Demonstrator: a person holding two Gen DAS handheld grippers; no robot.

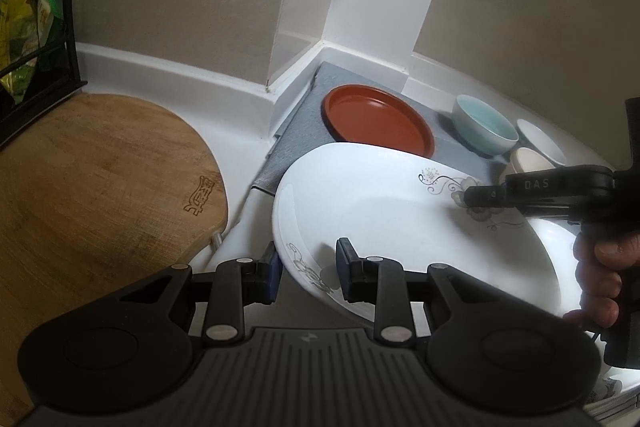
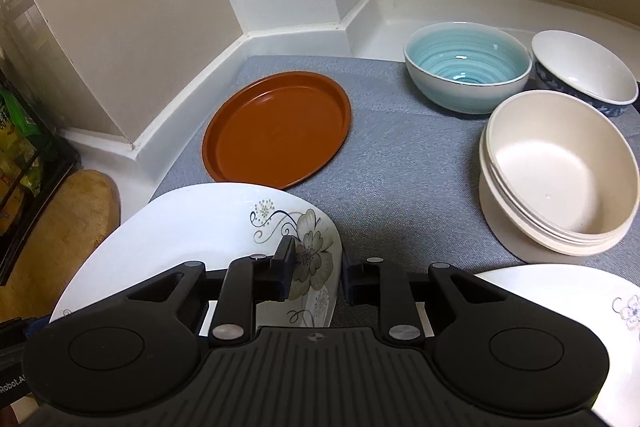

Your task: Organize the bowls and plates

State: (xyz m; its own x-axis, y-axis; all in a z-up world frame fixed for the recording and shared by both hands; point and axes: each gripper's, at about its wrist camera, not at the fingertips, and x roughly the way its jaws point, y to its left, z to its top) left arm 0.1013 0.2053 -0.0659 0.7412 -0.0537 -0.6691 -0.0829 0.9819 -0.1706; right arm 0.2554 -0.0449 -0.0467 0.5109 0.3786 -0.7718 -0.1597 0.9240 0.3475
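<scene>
the blue bowl (image 2: 466, 67) stands on the grey mat (image 2: 400, 187) at about one o'clock in the right wrist view, and nothing shows inside it. the blue-patterned bowl (image 2: 586, 73) sits just beside it toward two o'clock, its white inside bare. at three o'clock the stack of cream bowls (image 2: 560, 179) nests one in another, and the top one holds nothing. the brown plate (image 2: 276, 131) lies flat on the mat at eleven o'clock, also bare.

the white floral plate (image 1: 360, 203) is tilted above the counter edge, in front of the brown plate and held from two sides. the left gripper (image 1: 307, 267) clamps its near rim at six o'clock in the left wrist view, one pad under the rim and one on the inside face. the right gripper (image 2: 318, 275) clamps the rim at the flower print, at six o'clock in its own view. a second floral plate (image 2: 580, 303) lies at four o'clock, partly under the right gripper. the wooden cutting board (image 1: 92, 187) lies at nine o'clock in the left view, apart from the plates.
</scene>
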